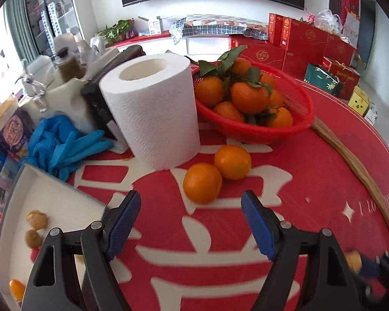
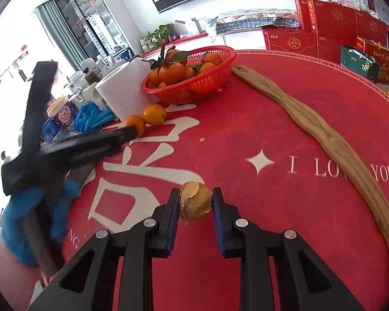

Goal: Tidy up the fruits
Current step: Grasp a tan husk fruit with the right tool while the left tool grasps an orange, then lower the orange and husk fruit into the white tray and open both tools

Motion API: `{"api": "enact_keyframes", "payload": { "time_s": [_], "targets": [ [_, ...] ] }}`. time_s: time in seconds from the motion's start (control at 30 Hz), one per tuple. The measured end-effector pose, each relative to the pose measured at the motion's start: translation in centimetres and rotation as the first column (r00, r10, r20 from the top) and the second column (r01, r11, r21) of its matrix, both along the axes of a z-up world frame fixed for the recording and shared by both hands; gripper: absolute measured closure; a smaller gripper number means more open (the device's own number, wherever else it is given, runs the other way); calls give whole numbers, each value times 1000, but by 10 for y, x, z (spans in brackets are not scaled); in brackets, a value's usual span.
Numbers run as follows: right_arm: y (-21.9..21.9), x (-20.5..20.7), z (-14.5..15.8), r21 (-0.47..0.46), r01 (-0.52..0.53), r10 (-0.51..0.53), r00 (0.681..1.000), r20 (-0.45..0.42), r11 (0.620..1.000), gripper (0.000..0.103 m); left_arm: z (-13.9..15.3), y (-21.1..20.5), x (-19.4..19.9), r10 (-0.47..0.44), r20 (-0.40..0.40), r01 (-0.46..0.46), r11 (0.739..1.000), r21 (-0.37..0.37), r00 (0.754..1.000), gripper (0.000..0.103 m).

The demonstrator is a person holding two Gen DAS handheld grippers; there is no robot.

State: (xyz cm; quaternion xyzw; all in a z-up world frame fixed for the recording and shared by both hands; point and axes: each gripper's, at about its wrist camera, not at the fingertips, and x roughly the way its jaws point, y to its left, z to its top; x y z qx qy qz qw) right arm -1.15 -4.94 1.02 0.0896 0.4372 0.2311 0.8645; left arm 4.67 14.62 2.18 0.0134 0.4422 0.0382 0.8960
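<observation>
Between the blue pads of my right gripper [image 2: 196,204] sits a small husked fruit [image 2: 195,202], papery and tan, pinched from both sides and held just above the red tablecloth [image 2: 246,119]. My left gripper [image 1: 189,223] has its fingers spread wide with nothing between them, pointing at two loose oranges [image 1: 216,172] that lie touching each other on the cloth, just in front of the fingertips. Right behind those oranges stands a white paper roll [image 1: 153,108], upright, and beside it to the right is a red mesh basket [image 1: 295,119] heaped with leafy oranges [image 1: 249,96]. Left of the roll lies a crumpled pair of blue gloves [image 1: 64,147], with bottles and jars crowded behind them. At the lower left of my left view is a white tray [image 1: 51,194] holding a few small fruits [image 1: 36,219], two tan husked ones and something orange near its lower edge. A long curved wooden strip [image 2: 324,134] runs along the cloth from beside the basket toward my right. From the right camera I see my left gripper blurred at the left, gripped by my blue-gloved hand [image 2: 26,215].
</observation>
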Motion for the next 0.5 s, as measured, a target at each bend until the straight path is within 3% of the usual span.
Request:
{"api": "enact_keyframes", "payload": {
  "time_s": [0.1, 0.17, 0.23, 0.5],
  "targets": [
    [-1, -5, 1, 8, -13, 13, 1000, 4, 1000, 77, -7, -1, 10, 15, -9, -15, 1000, 1, 1000, 22],
    [-3, -7, 2, 6, -11, 11, 1000, 11, 1000, 77, -12, -1, 13, 14, -29, -14, 1000, -17, 1000, 34],
    [-3, -7, 2, 7, -11, 11, 1000, 13, 1000, 77, -15, 3, 13, -7, -38, 4, 997, -82, 999, 67],
    [4, -8, -1, -20, -10, 10, 1000, -2, 1000, 77, -6, 13, -34, -28, -37, 23, 993, -114, 999, 68]
  ]
}}
